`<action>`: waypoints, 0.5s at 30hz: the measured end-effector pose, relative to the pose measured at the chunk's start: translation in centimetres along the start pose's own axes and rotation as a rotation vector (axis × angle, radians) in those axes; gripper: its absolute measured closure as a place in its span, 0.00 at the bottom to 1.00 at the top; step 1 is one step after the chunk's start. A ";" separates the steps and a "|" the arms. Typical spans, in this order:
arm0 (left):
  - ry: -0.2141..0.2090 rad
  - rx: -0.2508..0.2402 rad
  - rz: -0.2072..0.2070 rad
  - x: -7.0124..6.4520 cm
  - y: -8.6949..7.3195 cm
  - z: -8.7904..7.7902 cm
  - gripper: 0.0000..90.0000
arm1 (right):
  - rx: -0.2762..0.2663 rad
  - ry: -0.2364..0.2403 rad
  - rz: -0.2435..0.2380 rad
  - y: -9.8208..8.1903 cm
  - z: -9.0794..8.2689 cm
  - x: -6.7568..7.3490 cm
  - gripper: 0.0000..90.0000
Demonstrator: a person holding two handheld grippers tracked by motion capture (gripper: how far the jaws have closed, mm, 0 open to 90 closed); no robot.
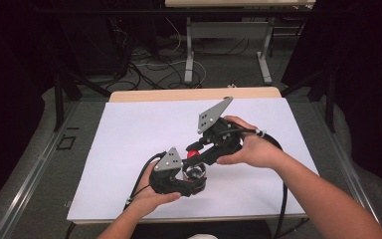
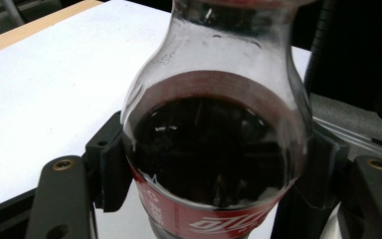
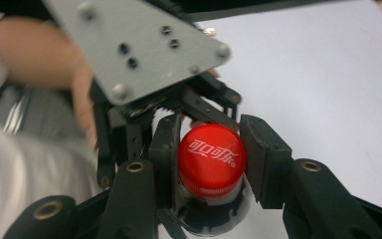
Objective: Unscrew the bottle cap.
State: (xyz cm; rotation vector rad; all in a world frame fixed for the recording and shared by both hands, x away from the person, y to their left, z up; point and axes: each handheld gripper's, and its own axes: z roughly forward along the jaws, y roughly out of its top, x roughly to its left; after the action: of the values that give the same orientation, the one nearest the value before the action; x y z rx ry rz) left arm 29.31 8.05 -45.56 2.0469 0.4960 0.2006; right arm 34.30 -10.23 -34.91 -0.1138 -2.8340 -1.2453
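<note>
Nearest the person, at about 6 o'clock on the white-covered bench [image 1: 129, 134], the left hand [image 1: 146, 199] holds the left claw [image 1: 191, 185], clenched around the body of a clear bottle [image 1: 195, 173] that stands upright on the bench. In the left gripper view, both black pads press the bottle [image 2: 214, 149] at its red label [image 2: 204, 219], with dark liquid filling it to the shoulder. Just beyond, toward 1 o'clock, the right hand [image 1: 251, 147] brings the right claw [image 1: 193, 153] over the bottle's top. In the right gripper view, its jaws stand on either side of the red cap [image 3: 211, 159], touching or very nearly so, with the left claw's grey plate [image 3: 134, 45] behind. Past the bench's far edge, cables [image 1: 154, 67] lie on the floor.
</note>
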 end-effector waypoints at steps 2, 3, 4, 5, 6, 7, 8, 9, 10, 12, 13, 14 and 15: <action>-0.014 -0.005 0.006 0.0 0.0 0.0 0.34 | 0.016 0.092 -0.082 0.1 -0.1 -0.9 0.68; -0.017 -0.005 0.011 0.0 0.0 0.0 0.34 | 0.015 0.117 -0.110 0.1 -0.1 -1.2 0.68; -0.017 -0.003 0.014 0.0 0.0 0.1 0.34 | 0.017 0.151 -0.149 0.2 -0.1 -1.5 0.68; -0.020 0.003 0.018 0.0 0.0 0.1 0.34 | 0.023 0.171 -0.171 0.2 -0.1 -1.7 0.68; -0.025 0.003 0.021 0.0 0.0 0.1 0.34 | 0.028 0.183 -0.193 0.2 -0.1 -1.8 0.68; -0.031 0.006 0.022 -0.1 -0.1 0.2 0.34 | 0.037 0.197 -0.218 0.3 -0.1 -1.9 0.68; -0.039 0.008 0.028 -0.2 -0.1 0.2 0.34 | 0.043 0.208 -0.252 0.3 0.0 -1.8 0.68; -0.038 0.011 0.043 -0.2 -0.1 0.3 0.34 | 0.048 0.226 -0.283 0.3 0.1 -1.8 0.68; -0.047 0.007 0.026 -0.4 -0.2 0.3 0.34 | 0.058 0.226 -0.297 0.3 0.0 -1.7 0.68; -0.048 0.006 0.023 -0.4 -0.2 0.3 0.34 | 0.057 0.222 -0.283 0.2 0.0 -1.6 0.66; -0.038 0.006 0.039 -0.3 -0.1 0.3 0.34 | 0.040 0.200 -0.257 0.2 -0.1 -1.6 0.56; -0.033 0.006 0.031 -0.3 -0.1 0.2 0.34 | 0.011 0.162 -0.217 0.3 -0.3 -1.5 0.48; -0.024 0.005 0.037 -0.2 -0.1 0.2 0.34 | -0.010 0.131 -0.182 0.3 -0.6 -1.4 0.47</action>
State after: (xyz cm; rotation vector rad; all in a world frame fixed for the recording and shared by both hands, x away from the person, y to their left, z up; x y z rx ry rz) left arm 29.22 7.84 -45.77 2.0619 0.4443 0.1967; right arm 35.75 -10.58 -34.35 0.2227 -2.7758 -1.2475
